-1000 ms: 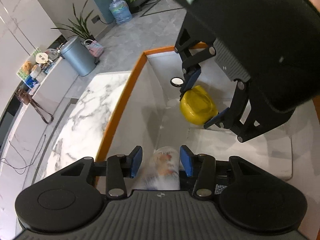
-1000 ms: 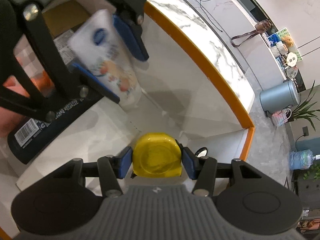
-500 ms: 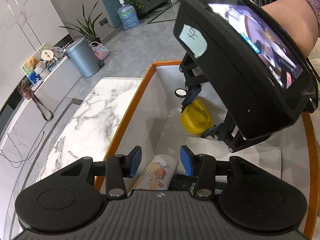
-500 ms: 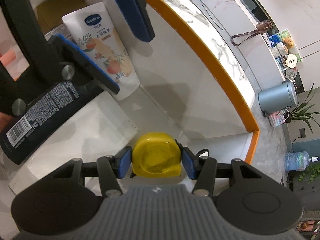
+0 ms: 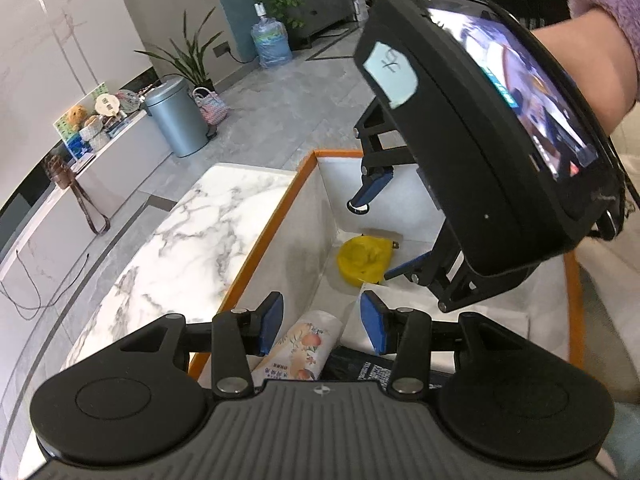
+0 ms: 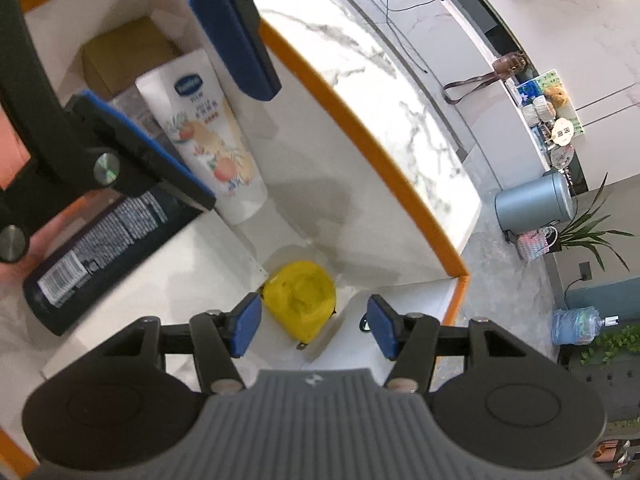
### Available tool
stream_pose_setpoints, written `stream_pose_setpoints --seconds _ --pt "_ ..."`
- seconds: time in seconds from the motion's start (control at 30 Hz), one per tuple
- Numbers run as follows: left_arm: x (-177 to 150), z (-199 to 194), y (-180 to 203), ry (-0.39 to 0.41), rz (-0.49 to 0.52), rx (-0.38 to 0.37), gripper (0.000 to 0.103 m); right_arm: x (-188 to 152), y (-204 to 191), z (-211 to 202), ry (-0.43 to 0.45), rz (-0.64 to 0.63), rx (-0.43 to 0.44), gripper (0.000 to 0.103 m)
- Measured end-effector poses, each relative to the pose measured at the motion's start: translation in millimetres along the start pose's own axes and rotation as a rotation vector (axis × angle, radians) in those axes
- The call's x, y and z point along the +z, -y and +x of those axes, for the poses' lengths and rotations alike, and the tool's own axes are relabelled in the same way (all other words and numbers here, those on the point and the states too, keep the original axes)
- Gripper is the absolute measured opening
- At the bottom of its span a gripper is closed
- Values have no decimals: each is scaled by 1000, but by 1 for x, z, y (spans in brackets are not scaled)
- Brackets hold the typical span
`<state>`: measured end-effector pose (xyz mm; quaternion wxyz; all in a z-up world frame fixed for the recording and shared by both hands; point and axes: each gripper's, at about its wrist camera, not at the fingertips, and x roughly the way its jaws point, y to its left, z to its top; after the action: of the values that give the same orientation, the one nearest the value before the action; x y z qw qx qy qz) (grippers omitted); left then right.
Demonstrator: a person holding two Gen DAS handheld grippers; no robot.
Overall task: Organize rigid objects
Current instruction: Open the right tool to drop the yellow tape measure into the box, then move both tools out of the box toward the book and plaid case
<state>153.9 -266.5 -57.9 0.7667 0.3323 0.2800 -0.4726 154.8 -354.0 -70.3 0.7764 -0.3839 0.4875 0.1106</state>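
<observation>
Right wrist view shows the rounded yellow plastic tape measure (image 6: 301,300) lying loose on the floor of the white, orange-rimmed storage box (image 6: 360,128), in its end corner, with the right gripper (image 6: 312,326) above it, its blue pads spread wide on either side and touching nothing. The step in hand looks like letting go and clearing off; done well, that means lifting straight up with the jaws wide, so neither pad nudges the tape measure or catches the small metal tab at its near edge, and keeping off the box's end wall.

Further along the same channel, the white squeeze tube printed with peaches (image 6: 208,136) lies against the orange-rimmed side wall. The left gripper (image 5: 322,324) hangs over it, also wide open and empty, the tube lying below the gap between its pads. It too should rise straight, since the two grippers are near each other over the box.

Beside the tube, a dark bottle with a barcode label (image 6: 100,236) rests on a raised white insert (image 6: 168,280) that fills much of the box. Behind the tube a brown cardboard box (image 6: 124,52) sits at the far end. The storage box stands on a white marble bench (image 5: 168,256)
</observation>
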Motion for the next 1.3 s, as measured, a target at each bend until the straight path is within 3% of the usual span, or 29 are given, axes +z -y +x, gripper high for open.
stream_pose_setpoints --seconds 0.2,0.5,0.67,0.8,1.07,1.3 --pt "-3 -24 1 21 -27 19 53 4 -6 -22 36 38 -11 59" --pt "-15 -61 5 33 -71 61 53 13 -16 -55 74 200 18 59" --pt "-26 -87 1 61 -143 99 53 26 -25 -81 146 263 -8 59" --pt "-40 -108 -9 63 -221 122 51 41 -35 -96 193 319 24 59" --pt "-94 -153 -33 29 -362 194 51 79 -77 -113 310 260 134 59" --pt "-140 -169 -55 -67 -508 299 51 122 -119 -100 302 197 198 58"
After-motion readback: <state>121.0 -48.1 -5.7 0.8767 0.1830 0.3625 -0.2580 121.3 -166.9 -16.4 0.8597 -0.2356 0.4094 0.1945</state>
